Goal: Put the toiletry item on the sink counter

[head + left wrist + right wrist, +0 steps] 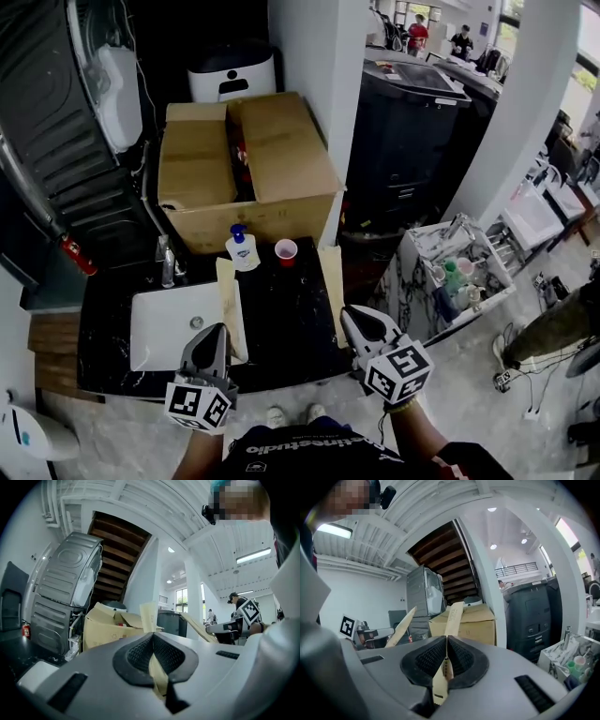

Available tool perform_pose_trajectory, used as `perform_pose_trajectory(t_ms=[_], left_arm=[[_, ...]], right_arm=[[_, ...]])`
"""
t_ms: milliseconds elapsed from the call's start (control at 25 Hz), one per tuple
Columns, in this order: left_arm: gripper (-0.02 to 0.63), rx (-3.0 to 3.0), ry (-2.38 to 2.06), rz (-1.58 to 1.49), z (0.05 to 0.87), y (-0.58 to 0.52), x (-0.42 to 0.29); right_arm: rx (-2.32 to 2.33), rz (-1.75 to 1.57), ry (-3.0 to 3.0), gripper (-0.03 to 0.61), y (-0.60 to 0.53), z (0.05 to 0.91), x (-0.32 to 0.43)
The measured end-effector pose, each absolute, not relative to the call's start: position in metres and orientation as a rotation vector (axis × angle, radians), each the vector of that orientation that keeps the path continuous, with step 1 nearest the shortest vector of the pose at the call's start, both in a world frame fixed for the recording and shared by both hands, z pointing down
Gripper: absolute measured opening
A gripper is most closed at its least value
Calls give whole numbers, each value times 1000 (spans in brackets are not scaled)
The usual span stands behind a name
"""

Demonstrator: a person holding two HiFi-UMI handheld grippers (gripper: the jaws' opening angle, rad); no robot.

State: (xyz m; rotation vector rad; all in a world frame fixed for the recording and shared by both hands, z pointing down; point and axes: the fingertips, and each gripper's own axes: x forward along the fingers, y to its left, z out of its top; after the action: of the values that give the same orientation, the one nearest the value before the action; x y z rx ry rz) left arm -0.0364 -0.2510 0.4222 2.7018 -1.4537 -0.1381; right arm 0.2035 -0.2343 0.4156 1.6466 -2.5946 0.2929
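Note:
A white pump bottle with a blue top (pixel 242 249) stands at the back of the black sink counter (pixel 103 361), beside a small red cup (pixel 286 250). Two tan cardboard flaps run towards me on either side of a dark patch. My left gripper (pixel 214 330) is shut on the left flap (pixel 228 300), which rises between its pads in the left gripper view (pixel 149 616). My right gripper (pixel 354 315) is shut on the right flap (pixel 332 281), pinched upright in the right gripper view (pixel 453 616). I cannot tell whether the dark patch is a box's inside or bare counter.
A white basin (pixel 173 323) with a faucet (pixel 167 262) is sunk into the counter's left half. A big cardboard box (pixel 244 169) stands behind the counter against a white pillar. A marbled bin holding bottles (pixel 450 281) sits on the floor at the right.

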Motion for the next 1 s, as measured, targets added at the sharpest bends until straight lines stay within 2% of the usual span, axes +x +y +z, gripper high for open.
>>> perform_pose_trajectory(t_ms=[480,1000], left_arm=[[15,2680,-1448,-206,422,-279,-71],[15,2606,-1529,-210,432,-275,-107]], right_arm=[[1631,349,-2558,46,-261,429,166],[1536,697,-2327,46,-307,545,177]])
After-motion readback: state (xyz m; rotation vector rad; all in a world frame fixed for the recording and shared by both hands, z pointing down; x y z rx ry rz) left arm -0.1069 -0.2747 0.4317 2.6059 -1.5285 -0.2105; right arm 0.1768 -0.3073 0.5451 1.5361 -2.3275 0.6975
